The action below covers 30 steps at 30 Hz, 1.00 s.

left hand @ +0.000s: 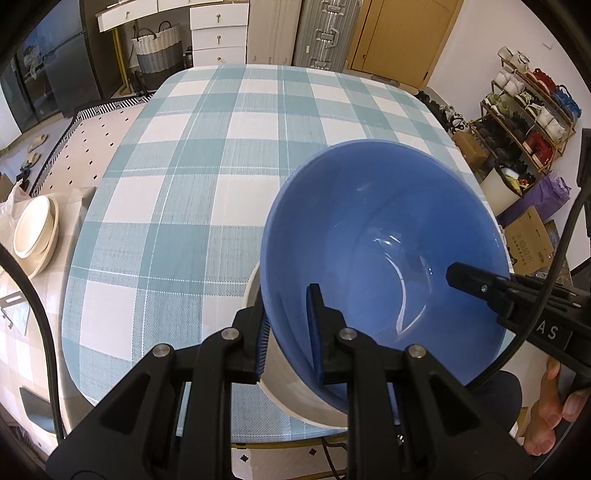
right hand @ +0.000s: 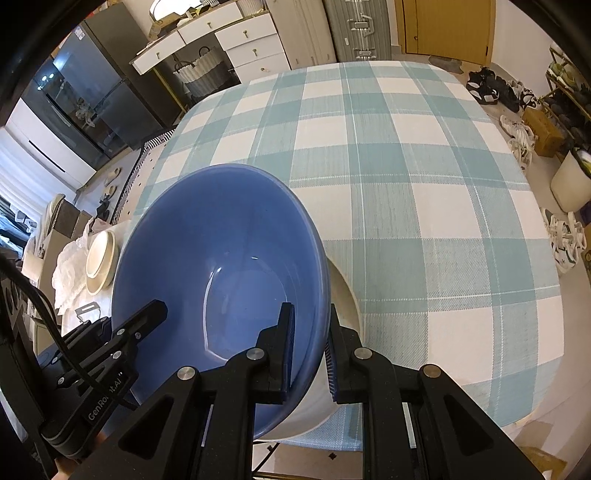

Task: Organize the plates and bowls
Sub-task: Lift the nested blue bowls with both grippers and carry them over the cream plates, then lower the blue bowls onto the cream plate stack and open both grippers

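Checked teal-and-white cloth (left hand: 229,177) is covering the table, and both tools are working at its near edge. Left gripper (left hand: 288,332) is clamping one side of the blue bowl (left hand: 380,236), one pad inside the wall and one outside; right gripper (right hand: 310,354) is pinching the opposite side the same way. Glossy and deep, the bowl is tilting, its base sitting in a pale bowl (right hand: 343,295) underneath. Stacked cream dishes (left hand: 35,232) are resting on a side surface well apart to the left. Beyond the table, white drawers (left hand: 218,33), a woven basket (left hand: 157,48) and a shoe rack (left hand: 524,110) are lining the room.
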### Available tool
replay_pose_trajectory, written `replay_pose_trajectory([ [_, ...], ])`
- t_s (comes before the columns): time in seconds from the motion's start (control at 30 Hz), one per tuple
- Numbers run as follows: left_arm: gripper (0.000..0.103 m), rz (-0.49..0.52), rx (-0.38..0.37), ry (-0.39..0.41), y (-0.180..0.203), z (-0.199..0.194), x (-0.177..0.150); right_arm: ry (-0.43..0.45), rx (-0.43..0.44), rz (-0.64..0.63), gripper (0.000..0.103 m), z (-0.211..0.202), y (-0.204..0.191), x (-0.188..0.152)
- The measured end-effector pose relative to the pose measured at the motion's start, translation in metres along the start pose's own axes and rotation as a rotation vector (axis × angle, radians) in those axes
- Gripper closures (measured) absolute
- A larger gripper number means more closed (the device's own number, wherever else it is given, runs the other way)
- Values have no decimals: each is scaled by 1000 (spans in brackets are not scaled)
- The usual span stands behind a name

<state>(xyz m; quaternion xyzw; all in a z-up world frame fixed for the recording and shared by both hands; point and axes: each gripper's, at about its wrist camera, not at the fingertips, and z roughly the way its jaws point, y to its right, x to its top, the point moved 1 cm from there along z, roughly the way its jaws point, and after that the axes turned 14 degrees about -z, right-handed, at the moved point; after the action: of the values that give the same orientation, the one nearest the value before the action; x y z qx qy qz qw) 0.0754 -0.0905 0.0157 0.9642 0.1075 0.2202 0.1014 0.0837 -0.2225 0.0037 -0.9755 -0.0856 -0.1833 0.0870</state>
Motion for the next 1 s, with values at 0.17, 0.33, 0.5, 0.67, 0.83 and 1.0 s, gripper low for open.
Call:
replay_pose_trajectory([
  [0.17, 87, 10, 17, 20, 1, 2, -3, 9, -7, 1, 88, 1, -1, -4],
  [0.33, 87, 20, 32, 52, 3, 2, -8, 27, -19, -7, 88, 1, -3, -8],
  [0.5, 86, 41, 53, 75, 5, 2, -13, 38, 8, -8, 82, 4, -5, -14],
  [0.67, 84, 30, 43, 69, 3, 3, -15, 41, 57, 23, 81, 10, 1, -19],
  [0.83, 78, 20, 38, 81, -2, -2, -12, 50, 46, 18, 78, 8, 3, -19],
  [1.0, 67, 6, 36, 107, -12, -15, -8, 67, 28, 31, 65, -1, 9, -20],
])
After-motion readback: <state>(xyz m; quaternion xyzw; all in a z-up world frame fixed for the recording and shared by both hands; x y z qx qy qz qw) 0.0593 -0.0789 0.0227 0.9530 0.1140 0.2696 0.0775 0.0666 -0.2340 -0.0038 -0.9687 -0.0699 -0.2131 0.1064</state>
